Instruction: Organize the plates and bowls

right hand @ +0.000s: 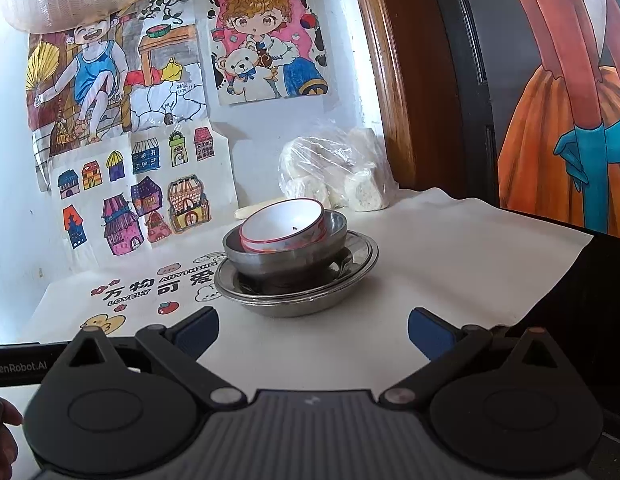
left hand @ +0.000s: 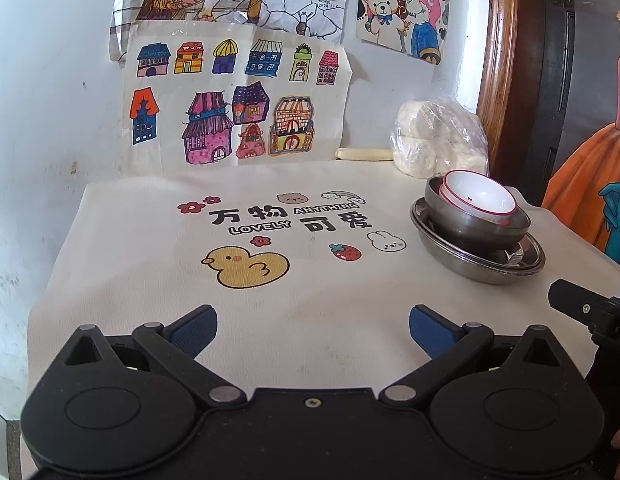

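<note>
stacked toward the right of the cream printed tablecloth (left hand: 150, 264): shallow round steel plates (left hand: 481, 268) (right hand: 341, 280) at the bottom, a grey steel bowl (left hand: 469, 228) (right hand: 266, 260) nested on them, and a white red-rimmed ceramic bowl (left hand: 481, 196) (right hand: 282, 224) resting tilted inside that. near the stack against the wall, a clear plastic bag of white buns (left hand: 437, 140) (right hand: 333, 168). above, on the white wall, a colourful drawing of houses (left hand: 230, 108) (right hand: 134, 196). left gripper (left hand: 313, 326) spread wide, gripping nothing, low over the cloth. right gripper (right hand: 313, 326) likewise spread wide and empty, just short of the stack.
</note>
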A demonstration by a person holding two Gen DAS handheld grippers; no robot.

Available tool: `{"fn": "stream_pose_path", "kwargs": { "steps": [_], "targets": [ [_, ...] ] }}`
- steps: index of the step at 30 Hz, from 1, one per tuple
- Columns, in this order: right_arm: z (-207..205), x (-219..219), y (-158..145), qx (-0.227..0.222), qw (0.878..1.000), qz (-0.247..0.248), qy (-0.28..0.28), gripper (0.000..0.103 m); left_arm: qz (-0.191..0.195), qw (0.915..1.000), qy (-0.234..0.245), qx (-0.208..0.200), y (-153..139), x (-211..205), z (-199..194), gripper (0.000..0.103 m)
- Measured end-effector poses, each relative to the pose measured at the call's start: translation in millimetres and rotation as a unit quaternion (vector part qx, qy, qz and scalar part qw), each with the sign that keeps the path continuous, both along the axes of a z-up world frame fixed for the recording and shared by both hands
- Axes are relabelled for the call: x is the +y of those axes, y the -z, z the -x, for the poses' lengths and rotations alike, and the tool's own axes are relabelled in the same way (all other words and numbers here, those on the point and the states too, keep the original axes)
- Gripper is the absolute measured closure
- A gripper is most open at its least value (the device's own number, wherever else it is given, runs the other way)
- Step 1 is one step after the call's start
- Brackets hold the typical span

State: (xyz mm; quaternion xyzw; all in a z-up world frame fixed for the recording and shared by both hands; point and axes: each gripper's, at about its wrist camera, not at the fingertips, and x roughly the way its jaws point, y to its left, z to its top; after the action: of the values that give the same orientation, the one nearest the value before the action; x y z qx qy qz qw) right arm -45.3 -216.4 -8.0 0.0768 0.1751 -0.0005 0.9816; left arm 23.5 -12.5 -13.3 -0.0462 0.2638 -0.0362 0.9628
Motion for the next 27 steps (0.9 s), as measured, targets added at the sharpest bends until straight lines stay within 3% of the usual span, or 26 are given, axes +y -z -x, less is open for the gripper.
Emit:
{"fn": "stream_pose_path", "kwargs": {
  "steps": [27],
  "targets": [
    [-1.4, 1.1, 0.2, 0.002, 1.0, 0.004, -0.001, 0.0, 0.0, 1.0, 0.0, 0.002, 1.0, -1.0, 1.6, 0.001]
  ]
}}
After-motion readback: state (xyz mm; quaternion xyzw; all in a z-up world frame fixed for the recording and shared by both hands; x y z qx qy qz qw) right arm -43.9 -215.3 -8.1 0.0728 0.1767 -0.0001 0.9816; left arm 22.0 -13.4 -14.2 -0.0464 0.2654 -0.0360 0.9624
